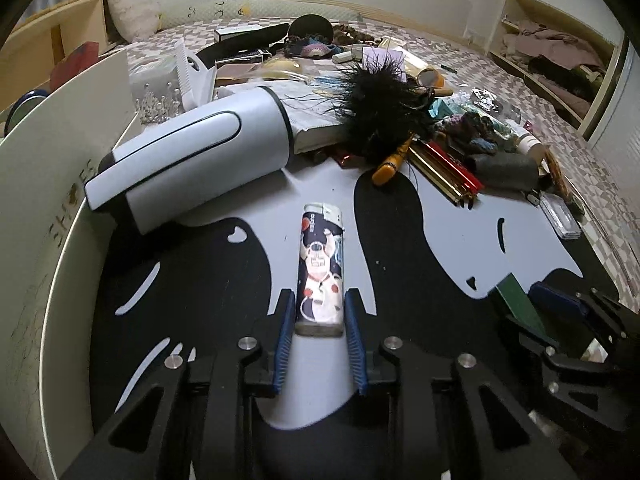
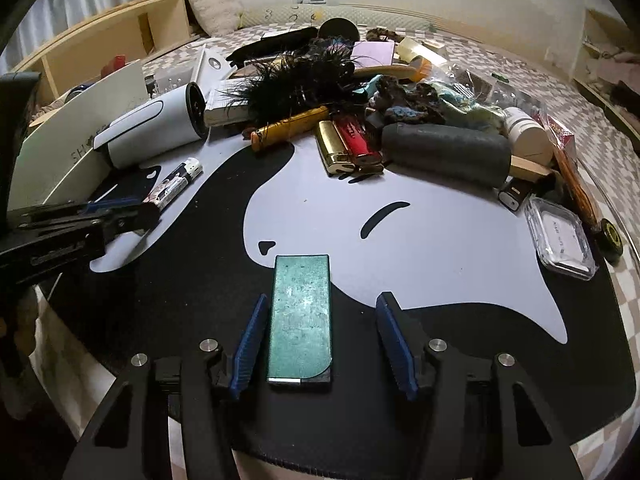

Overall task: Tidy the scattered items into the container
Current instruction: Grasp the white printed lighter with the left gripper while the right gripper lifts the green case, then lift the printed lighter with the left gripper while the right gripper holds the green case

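An astronaut-print lighter (image 1: pixel 320 264) lies lengthwise on the black-and-grey mat (image 1: pixel 440 248). My left gripper (image 1: pixel 319 304) is shut on its near end, with a blue pad pressed to each side. The right wrist view shows that gripper (image 2: pixel 140 208) and lighter (image 2: pixel 172 186) at the left. A flat green lighter (image 2: pixel 301 316) lies between the jaws of my right gripper (image 2: pixel 323 300). Its left pad sits beside the green lighter and its right pad stands well clear, so it is open. A white shoe box (image 1: pixel 48 200) rises at the left edge.
A white hair dryer (image 1: pixel 192 152) leans against the box wall. Behind the mat is a pile: black feathers (image 2: pixel 296 80), an orange-handled knife (image 2: pixel 288 126), gold and red lighters (image 2: pixel 348 144), a grey roll (image 2: pixel 444 152), a white jar (image 2: pixel 528 132) and a clear case (image 2: pixel 560 240).
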